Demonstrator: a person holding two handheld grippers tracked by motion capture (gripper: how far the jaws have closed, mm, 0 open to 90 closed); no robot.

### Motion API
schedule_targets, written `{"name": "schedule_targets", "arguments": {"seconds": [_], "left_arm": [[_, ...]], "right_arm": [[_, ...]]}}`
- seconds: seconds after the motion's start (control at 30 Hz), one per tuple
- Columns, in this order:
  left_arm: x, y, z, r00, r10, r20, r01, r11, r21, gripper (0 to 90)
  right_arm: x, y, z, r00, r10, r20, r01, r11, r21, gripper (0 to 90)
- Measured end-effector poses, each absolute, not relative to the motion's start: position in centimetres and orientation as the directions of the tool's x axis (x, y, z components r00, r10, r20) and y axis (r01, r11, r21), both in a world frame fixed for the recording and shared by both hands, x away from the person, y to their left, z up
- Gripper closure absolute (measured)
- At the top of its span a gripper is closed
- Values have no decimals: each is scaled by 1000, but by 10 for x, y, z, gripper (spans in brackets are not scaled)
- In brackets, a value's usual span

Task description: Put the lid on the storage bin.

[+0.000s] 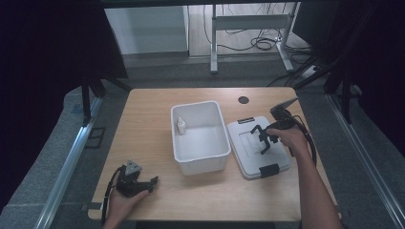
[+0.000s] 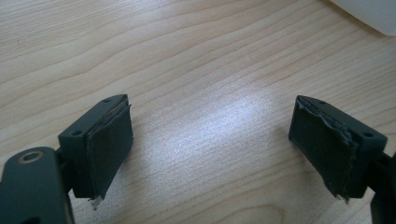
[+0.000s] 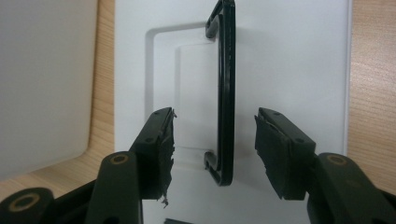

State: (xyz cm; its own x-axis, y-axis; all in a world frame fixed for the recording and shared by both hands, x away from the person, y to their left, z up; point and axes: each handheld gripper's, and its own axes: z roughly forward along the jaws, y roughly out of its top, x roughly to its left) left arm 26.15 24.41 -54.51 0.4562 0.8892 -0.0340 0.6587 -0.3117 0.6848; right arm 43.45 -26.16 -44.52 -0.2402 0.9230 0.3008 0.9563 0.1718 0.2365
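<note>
A white lid [image 1: 248, 155] lies flat on the table to the right of an open white bin [image 1: 200, 152]. A small white bottle [image 1: 181, 126] stands inside the bin by its left wall. My right gripper [image 1: 263, 140] hovers over the lid. In the right gripper view this gripper [image 3: 214, 121] is open, and the lid's black handle [image 3: 227, 93] runs between its jaws without touching either pad. The lid [image 3: 289, 56] lies under it. My left gripper [image 1: 148, 183] rests at the table's front left. It is open [image 2: 210, 107] over bare wood with nothing between its jaws.
The wooden table [image 1: 143, 124] has a round black cable hole [image 1: 243, 99] near its back edge. Black clips sit at the lid's near end [image 1: 269, 170] and far end [image 1: 247, 120]. A desk frame and cables stand on the floor beyond the table.
</note>
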Motion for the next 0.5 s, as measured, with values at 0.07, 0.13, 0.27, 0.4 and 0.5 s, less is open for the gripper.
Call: {"name": "schedule_targets", "arguments": {"seconds": [0.07,0.13,0.27,0.4,0.5], "left_arm": [[262,244,-545,456,889,-34,659,-312,685,135],[262,244,-545,457,889,-34,659,-312,685,135],[262,243,-545,457,889,-33,658,-313,685,135],[262,243,-545,458,889,-33,658,-313,684,135],[263,243,-545,458,888,-33,658,-313,685,135]], "right_arm": [[437,-260,-447,-240,925,294,957,174,234,505],[440,-258,-448,-244,931,272,958,187,218,515],[448,-254,-447,-253,934,251,957,204,205,551],[455,-252,-446,-257,931,260,959,212,187,601],[459,-251,-450,-243,933,266,965,206,160,649]]}}
